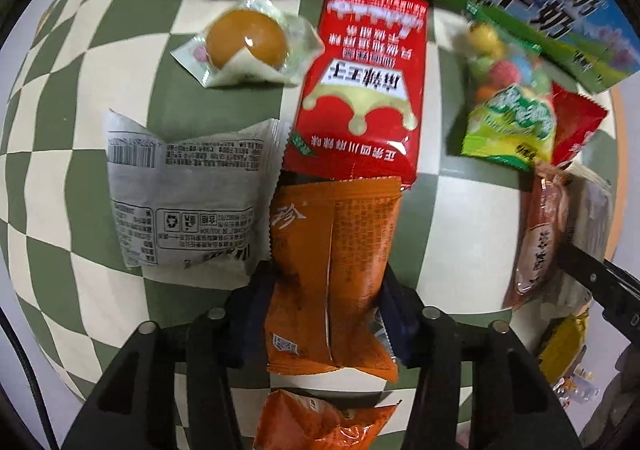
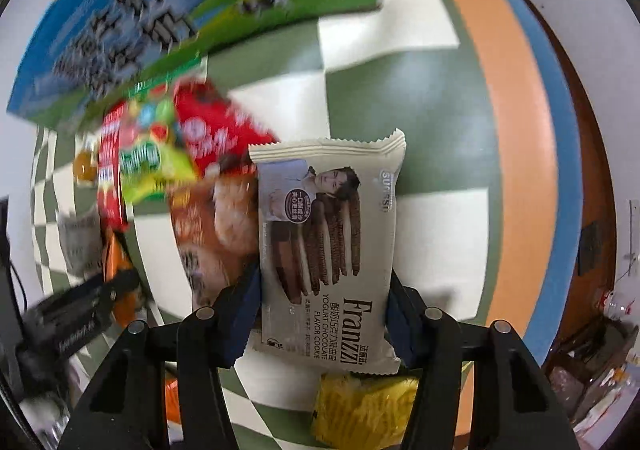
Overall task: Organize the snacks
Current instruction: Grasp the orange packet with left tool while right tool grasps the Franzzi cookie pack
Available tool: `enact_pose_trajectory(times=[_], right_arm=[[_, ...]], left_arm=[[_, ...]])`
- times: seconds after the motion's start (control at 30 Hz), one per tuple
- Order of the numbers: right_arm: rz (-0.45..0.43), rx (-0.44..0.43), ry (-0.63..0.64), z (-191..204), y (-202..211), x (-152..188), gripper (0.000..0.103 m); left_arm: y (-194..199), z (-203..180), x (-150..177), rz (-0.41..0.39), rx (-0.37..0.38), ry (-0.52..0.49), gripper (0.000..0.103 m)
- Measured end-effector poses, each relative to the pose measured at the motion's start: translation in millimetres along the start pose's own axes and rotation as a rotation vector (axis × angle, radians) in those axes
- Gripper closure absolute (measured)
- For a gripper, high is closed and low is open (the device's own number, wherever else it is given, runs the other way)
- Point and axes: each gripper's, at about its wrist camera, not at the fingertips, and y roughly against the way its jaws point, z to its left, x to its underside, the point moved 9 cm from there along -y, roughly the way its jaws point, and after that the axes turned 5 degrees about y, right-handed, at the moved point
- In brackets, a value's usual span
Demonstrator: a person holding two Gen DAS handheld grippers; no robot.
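So my left gripper [image 1: 326,290] is pinching the orange snack pack [image 1: 334,274] above the checkered table [image 1: 468,234], right gripper [image 2: 322,304] squeezing the Franzzi cookie pack [image 2: 328,246] over the same table

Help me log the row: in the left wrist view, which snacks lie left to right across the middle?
Grey-white wrapper → red packet → green candy bag → small red packet.
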Motion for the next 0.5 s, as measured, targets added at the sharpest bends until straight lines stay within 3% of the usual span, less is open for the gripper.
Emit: enact_pose_trajectory(times=[0.1, 0.17, 0.3, 0.37, 0.5], right_arm=[[0.005, -0.004, -0.018, -3, -4, 1, 0.044], [0.002, -0.004, -0.013, -4, -3, 0, 0.043], [-0.044, 0.006, 0.023, 0, 11, 5, 0.045], [-0.058, -0.022, 0.015, 0, 19, 8, 0.045], [-0.093, -0.069, 0.016, 9, 41, 14, 0.045]], left_arm=[[1, 0, 2, -0.001, -0.009, 0.003, 0.055], [11, -7, -4, -0.012, -0.009, 0.009, 0.063], [36, -29, -2, -0.062, 0.006, -0.015, 0.068], [51, -32, 5, -0.073, 0.017, -0.033, 0.073], [68, -45, 12, -0.100, 0.038, -0.066, 0.074]])
